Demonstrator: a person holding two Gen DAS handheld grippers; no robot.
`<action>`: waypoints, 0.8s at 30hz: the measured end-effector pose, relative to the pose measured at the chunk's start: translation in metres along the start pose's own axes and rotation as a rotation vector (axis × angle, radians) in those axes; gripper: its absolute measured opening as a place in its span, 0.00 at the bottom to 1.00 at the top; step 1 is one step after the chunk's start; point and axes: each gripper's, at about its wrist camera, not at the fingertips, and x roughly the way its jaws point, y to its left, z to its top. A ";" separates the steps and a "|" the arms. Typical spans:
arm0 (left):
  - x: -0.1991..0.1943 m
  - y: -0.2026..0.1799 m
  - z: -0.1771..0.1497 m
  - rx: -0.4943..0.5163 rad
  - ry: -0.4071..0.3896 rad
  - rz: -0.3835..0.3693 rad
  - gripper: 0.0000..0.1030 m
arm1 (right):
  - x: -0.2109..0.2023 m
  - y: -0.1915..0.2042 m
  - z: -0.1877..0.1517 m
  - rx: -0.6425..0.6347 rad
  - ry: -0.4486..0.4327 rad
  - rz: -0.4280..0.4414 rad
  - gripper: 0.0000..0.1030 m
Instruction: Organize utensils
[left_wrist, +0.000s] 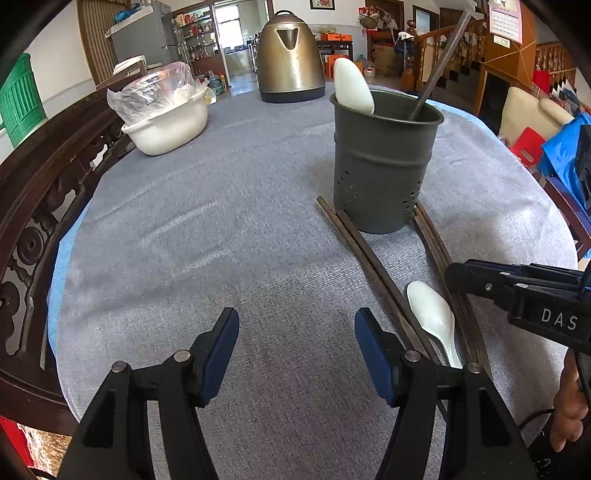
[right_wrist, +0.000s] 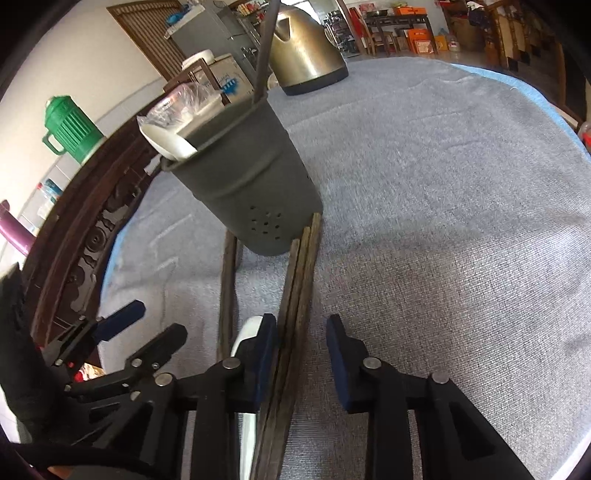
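A dark grey utensil holder (left_wrist: 382, 162) stands on the grey tablecloth with a white spoon (left_wrist: 352, 85) and a dark chopstick (left_wrist: 439, 66) in it. It also shows in the right wrist view (right_wrist: 243, 177). Dark wooden chopsticks (left_wrist: 369, 258) lie in front of it on both sides, with a second white spoon (left_wrist: 434, 314) between them. My left gripper (left_wrist: 295, 354) is open and empty, left of the spoon. My right gripper (right_wrist: 302, 354) is open, its jaws astride a bundle of chopsticks (right_wrist: 295, 295), with the spoon (right_wrist: 247, 332) just left of its left finger.
A brass kettle (left_wrist: 290, 59) stands at the far side of the table. A white basin (left_wrist: 166, 125) with a plastic bag is at the far left. A carved dark wooden chair back (left_wrist: 44, 206) runs along the left table edge.
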 end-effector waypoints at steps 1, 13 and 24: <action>0.001 0.001 0.000 -0.003 0.002 -0.001 0.64 | 0.000 0.000 0.000 -0.004 0.001 -0.003 0.27; 0.001 -0.001 -0.001 -0.002 0.006 0.004 0.64 | -0.002 -0.002 0.001 -0.037 0.002 -0.063 0.24; 0.019 0.012 0.015 -0.083 0.078 -0.124 0.64 | -0.014 -0.035 0.007 0.042 0.001 -0.088 0.24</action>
